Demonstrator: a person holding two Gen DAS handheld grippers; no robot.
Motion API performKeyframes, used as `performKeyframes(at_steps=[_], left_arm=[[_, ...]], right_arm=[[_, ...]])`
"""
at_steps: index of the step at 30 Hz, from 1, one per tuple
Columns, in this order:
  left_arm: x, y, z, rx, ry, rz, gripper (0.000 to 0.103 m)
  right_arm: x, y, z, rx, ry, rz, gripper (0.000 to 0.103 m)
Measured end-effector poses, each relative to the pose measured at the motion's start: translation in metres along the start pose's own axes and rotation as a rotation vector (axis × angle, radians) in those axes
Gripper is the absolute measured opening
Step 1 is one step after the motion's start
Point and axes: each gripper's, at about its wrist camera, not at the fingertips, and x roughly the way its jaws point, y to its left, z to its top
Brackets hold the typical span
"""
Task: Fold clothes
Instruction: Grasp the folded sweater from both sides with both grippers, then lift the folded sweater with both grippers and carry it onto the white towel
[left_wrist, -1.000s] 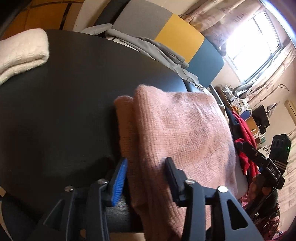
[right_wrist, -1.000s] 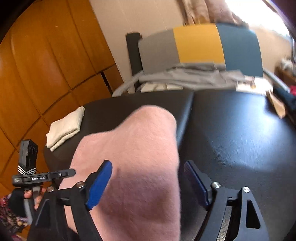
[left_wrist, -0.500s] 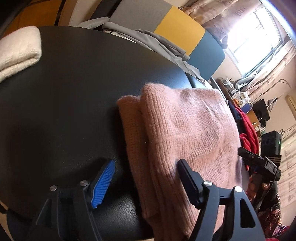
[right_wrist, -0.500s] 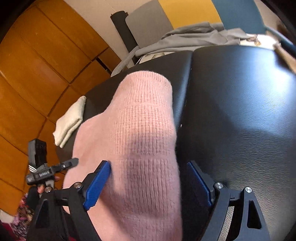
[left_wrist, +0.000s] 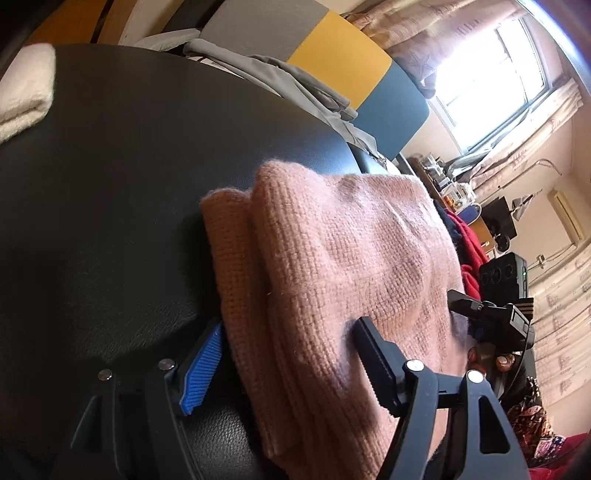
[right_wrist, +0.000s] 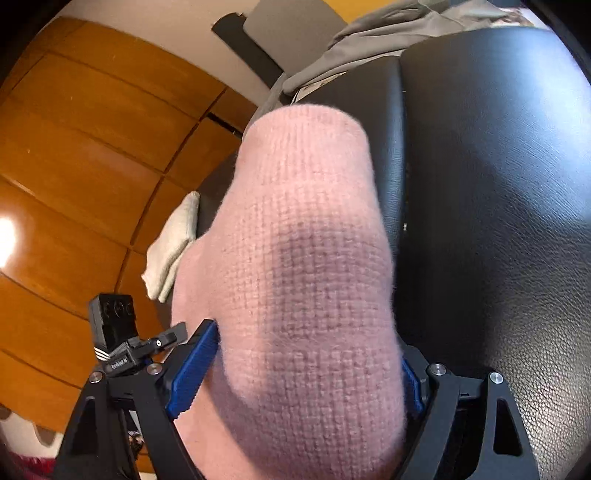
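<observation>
A folded pink knit sweater (left_wrist: 351, 258) lies on the black padded table (left_wrist: 110, 184) near its front edge. My left gripper (left_wrist: 288, 363) is open at its widest, with the sweater's folded left edge lying loose between the jaws. The blue pad (left_wrist: 203, 369) rests beside the fold. In the right wrist view the sweater (right_wrist: 303, 240) bulges up and fills the gap of my right gripper (right_wrist: 301, 376), whose jaws stand wide around it. Each gripper shows at the edge of the other's view: right gripper (left_wrist: 491, 314), left gripper (right_wrist: 122, 343).
A folded white towel (left_wrist: 22, 92) lies at the table's far left corner. A grey garment (left_wrist: 295, 81) hangs over a grey, yellow and blue chair back (left_wrist: 340, 66) behind the table. Red cloth (left_wrist: 469, 240) lies to the right. A wooden panel wall (right_wrist: 74, 147) stands to the left.
The left jaws spread wider and let go of the sweater's edge. The right gripper sank and rolled, and the sweater now fills its gap.
</observation>
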Motion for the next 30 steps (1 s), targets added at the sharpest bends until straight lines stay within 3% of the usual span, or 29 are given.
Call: performKeyframes(at_steps=[7, 10, 18, 26, 30], left_arm=[[0.002, -0.006, 0.0, 0.019, 0.008, 0.032, 0.07], [0.002, -0.005, 0.0, -0.011, 0.034, -0.005, 0.052], [0.009, -0.005, 0.0, -0.03, 0.016, -0.033, 0.04], [-0.007, -0.023, -0.005, 0.056, -0.053, 0.006, 0.03], [-0.037, -0.024, -0.007, 0.082, -0.103, -0.021, 0.03]], right_arm=[[0.008, 0.008, -0.004, -0.051, -0.026, -0.046, 0.085], [0.01, 0.01, -0.007, -0.069, -0.039, -0.06, 0.085], [0.013, 0.011, -0.01, -0.09, -0.053, -0.087, 0.08], [0.007, 0.024, -0.011, -0.089, -0.063, -0.115, 0.057], [0.004, 0.051, -0.004, -0.133, -0.051, -0.102, 0.053]])
